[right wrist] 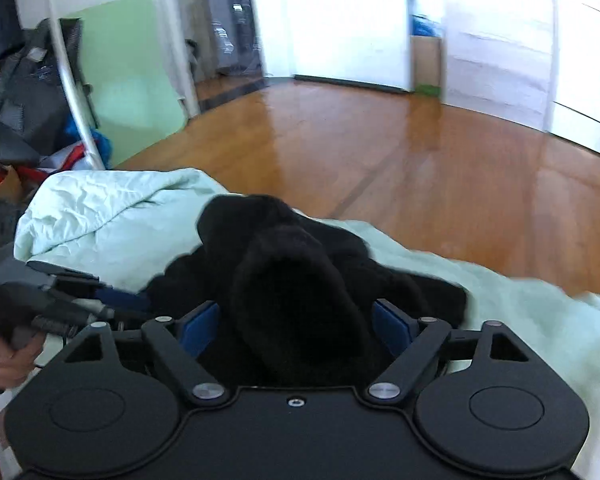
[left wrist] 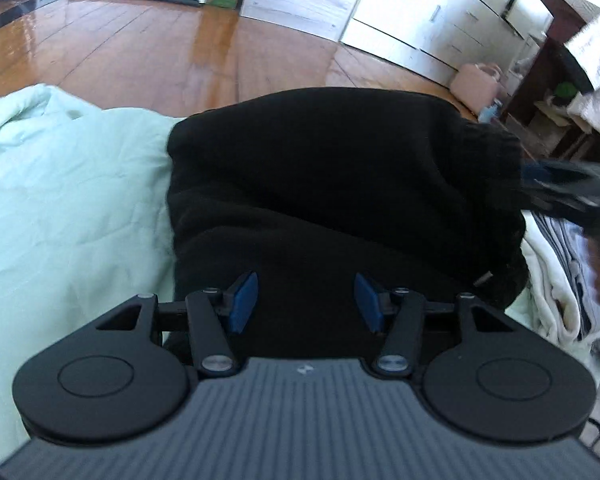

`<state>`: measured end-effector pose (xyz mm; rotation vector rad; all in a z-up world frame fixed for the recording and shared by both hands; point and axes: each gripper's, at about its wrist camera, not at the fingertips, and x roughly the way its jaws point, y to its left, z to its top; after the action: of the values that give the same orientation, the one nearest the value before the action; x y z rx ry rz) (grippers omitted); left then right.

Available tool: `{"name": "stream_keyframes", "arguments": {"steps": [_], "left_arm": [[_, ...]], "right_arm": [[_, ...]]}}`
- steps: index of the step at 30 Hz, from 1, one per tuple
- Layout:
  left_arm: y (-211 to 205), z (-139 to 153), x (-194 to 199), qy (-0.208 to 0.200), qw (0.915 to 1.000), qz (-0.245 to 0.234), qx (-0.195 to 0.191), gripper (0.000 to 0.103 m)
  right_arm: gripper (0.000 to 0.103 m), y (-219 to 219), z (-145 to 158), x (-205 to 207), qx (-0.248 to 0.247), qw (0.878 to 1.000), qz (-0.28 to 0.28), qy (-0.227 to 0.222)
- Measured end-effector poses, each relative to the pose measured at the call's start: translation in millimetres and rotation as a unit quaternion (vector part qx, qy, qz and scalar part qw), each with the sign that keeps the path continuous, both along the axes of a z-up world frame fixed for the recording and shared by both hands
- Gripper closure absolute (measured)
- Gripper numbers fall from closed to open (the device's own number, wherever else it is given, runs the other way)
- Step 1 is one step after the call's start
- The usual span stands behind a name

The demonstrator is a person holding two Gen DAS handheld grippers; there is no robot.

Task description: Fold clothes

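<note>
We read no labels or writing anywhere. Our left gripper (left wrist: 306, 300) hovers with jaws spread over the black sweater (left wrist: 340, 184), which lies on the pale green bedsheet (left wrist: 68, 208). Our right gripper (right wrist: 298, 322) has jaws spread around a raised fold. Only the left view shows striped white laundry (left wrist: 564, 280).

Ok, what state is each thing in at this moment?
Black fleece garment: bunched, partly folded, lying on the bedding.
Pale green quilt: spread out, wrinkled.
Left gripper: open, over the garment.
Right gripper: open, a fold of garment between its fingers.
</note>
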<state>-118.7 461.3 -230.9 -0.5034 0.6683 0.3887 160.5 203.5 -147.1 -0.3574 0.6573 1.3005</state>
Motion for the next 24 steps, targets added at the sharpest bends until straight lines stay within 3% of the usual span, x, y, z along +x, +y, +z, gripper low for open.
{"name": "stream_keyframes", "arguments": {"steps": [1,2,5,7,9,13,14,17,20,24], "left_arm": [[-1.0,-0.5,1.4,0.006,1.0,0.001,0.004,0.05],[-2.1,0.2,2.1,0.011,0.9999,0.004,0.006,0.05],[-9.9,6.2,-0.6,0.009,0.9997,0.002,0.022,0.049],[-13.7,8.7,-3.2,0.003,0.9994,-0.003,0.034,0.046],[-11.6,5.2,-2.7,0.002,0.9998,-0.004,0.021,0.046],[-4.2,-4.7,-0.3,0.002,0.9998,-0.006,-0.018,0.046],[-3.7,-5.8,0.2,0.004,0.9997,-0.008,-0.021,0.046],[-5.2,-4.0,-1.6,0.021,0.9995,-0.021,-0.008,0.046],[0.3,-0.5,-9.8,0.018,0.9996,-0.008,-0.021,0.046],[21.1,9.7,-24.9,-0.015,0.9975,0.038,-0.058,0.043]], "right_arm": [[0.049,11.9,-4.1,3.9,0.0,1.0,-0.006,-0.002],[0.085,23.8,-8.3,7.8,-0.001,1.0,-0.011,-0.003],[0.087,28.6,-1.4,42.7,0.027,0.996,-0.073,0.036],[0.087,23.1,0.5,73.7,0.033,0.988,-0.135,0.071],[0.085,23.8,-18.8,109.3,0.006,0.975,-0.184,0.123],[0.056,30.0,-80.7,144.4,-0.083,0.96,-0.212,0.164],[0.041,26.9,-83.7,143.6,-0.085,0.962,-0.208,0.155],[0.027,5.4,-71.8,143.5,-0.068,0.963,-0.204,0.165],[0.025,-20.1,-67.2,141.5,-0.036,0.948,-0.215,0.23],[0.024,-67.8,-63.7,112.2,0.024,0.943,-0.182,0.277]]}}
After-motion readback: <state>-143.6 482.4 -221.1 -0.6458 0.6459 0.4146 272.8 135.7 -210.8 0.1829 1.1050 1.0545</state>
